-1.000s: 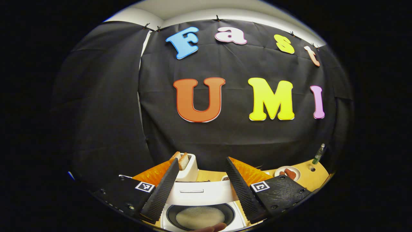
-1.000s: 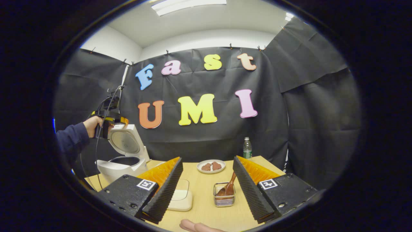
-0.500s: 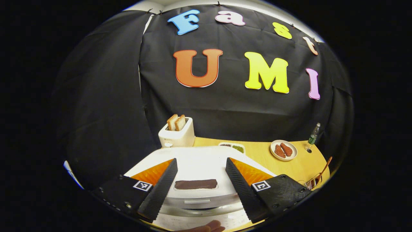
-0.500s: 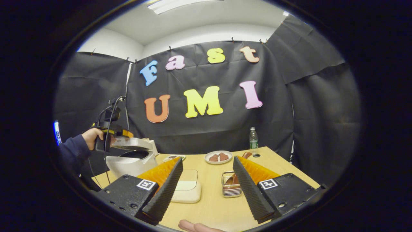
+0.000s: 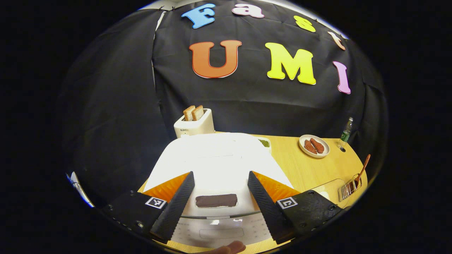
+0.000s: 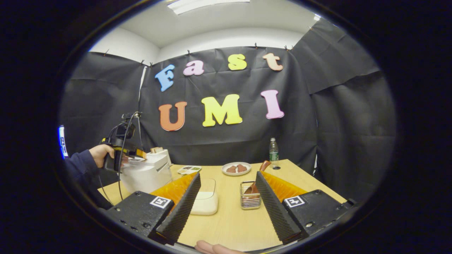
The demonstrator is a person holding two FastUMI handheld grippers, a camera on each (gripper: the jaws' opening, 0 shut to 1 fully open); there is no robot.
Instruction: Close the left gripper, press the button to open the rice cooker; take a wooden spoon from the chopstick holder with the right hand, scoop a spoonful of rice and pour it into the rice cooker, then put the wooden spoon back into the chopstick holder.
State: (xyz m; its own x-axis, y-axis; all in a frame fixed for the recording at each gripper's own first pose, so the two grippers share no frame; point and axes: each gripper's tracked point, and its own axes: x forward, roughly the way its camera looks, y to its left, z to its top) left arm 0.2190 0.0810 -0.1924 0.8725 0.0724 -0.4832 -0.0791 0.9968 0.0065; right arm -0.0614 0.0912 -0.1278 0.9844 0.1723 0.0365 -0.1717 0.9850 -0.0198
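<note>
The white rice cooker sits right under my left gripper, its lid down, its dark display panel between my open fingers. In the right gripper view the rice cooker stands at the table's left, with a hand holding the left gripper on its lid. My right gripper is open and holds nothing above the table. Ahead of it the wire chopstick holder carries the wooden spoon. A clear box of rice lies to the holder's left. The chopstick holder with the spoon also appears at the far right.
A white toaster with two slices stands behind the cooker. A plate of brown food, a small dish and a green bottle stand at the table's back. A dark sleeve is at the left.
The rice cooker's lid, upright a second ago, has swung down shut with the left gripper on it. The right gripper has barely shifted.
</note>
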